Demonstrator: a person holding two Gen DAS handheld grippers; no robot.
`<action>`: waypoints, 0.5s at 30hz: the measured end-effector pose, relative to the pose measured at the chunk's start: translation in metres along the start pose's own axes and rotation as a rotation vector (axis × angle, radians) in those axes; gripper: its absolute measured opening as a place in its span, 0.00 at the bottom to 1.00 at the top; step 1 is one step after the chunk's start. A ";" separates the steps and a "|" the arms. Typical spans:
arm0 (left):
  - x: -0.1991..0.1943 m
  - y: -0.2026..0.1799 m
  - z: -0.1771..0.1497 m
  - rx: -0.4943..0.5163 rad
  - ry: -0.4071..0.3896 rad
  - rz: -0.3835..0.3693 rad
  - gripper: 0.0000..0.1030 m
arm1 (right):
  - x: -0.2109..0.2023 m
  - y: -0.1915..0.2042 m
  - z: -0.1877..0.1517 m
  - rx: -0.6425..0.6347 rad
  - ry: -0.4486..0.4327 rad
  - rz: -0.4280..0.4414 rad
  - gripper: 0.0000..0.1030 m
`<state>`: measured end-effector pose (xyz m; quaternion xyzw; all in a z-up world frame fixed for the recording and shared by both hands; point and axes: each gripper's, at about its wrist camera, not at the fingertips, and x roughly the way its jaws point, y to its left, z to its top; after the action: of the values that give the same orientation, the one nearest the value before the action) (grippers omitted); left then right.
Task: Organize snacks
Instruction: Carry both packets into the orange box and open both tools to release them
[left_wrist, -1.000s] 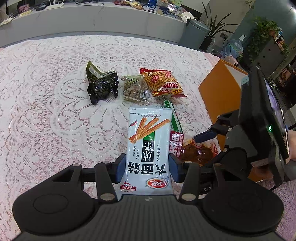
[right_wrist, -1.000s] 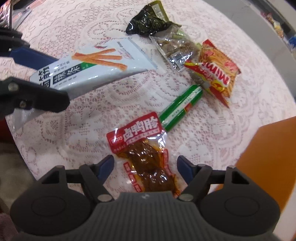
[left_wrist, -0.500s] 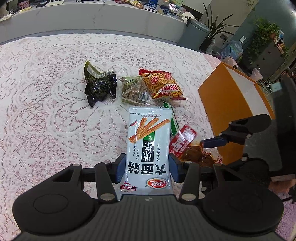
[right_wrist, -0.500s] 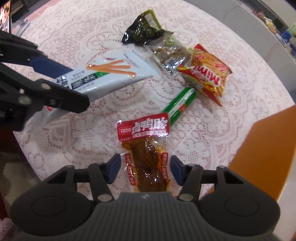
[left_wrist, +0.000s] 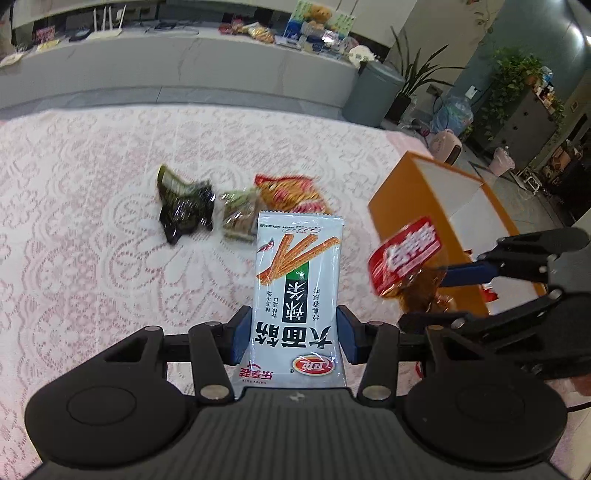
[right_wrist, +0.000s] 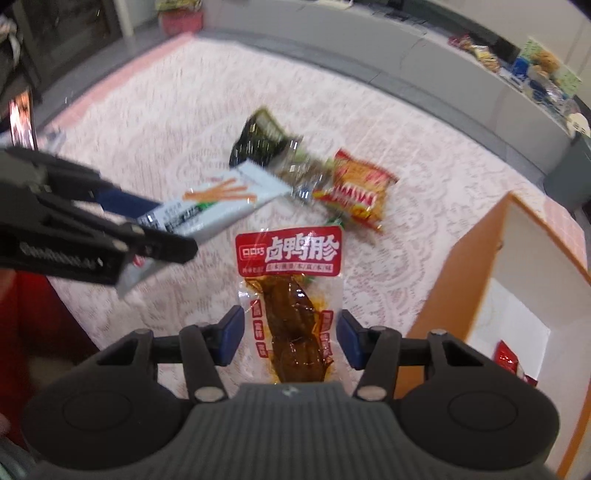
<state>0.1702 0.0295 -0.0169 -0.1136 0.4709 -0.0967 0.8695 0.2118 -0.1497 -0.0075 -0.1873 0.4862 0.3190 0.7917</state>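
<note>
Left wrist view shows the left gripper (left_wrist: 293, 334), fingers clamped on the white breadstick packet (left_wrist: 297, 291), and the right gripper (right_wrist: 290, 336) pinching the red duck packet (right_wrist: 290, 291), both raised off the table (left_wrist: 92, 206), probably so they clear the wall of the orange box (left_wrist: 402, 206).

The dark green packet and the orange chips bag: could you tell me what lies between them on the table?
A clear packet of brownish snacks lies between the dark green packet and the chips bag, in the left wrist view.
</note>
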 end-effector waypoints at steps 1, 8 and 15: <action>-0.003 -0.005 0.002 0.008 -0.009 -0.002 0.53 | -0.010 -0.002 0.000 0.014 -0.018 -0.001 0.51; -0.020 -0.055 0.023 0.093 -0.068 -0.057 0.53 | -0.080 -0.034 0.001 0.101 -0.143 -0.070 0.51; -0.012 -0.127 0.039 0.252 -0.090 -0.111 0.53 | -0.124 -0.083 -0.020 0.200 -0.162 -0.196 0.51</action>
<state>0.1887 -0.0846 0.0495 -0.0334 0.4085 -0.1978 0.8904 0.2155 -0.2624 0.0925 -0.1277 0.4293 0.2046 0.8704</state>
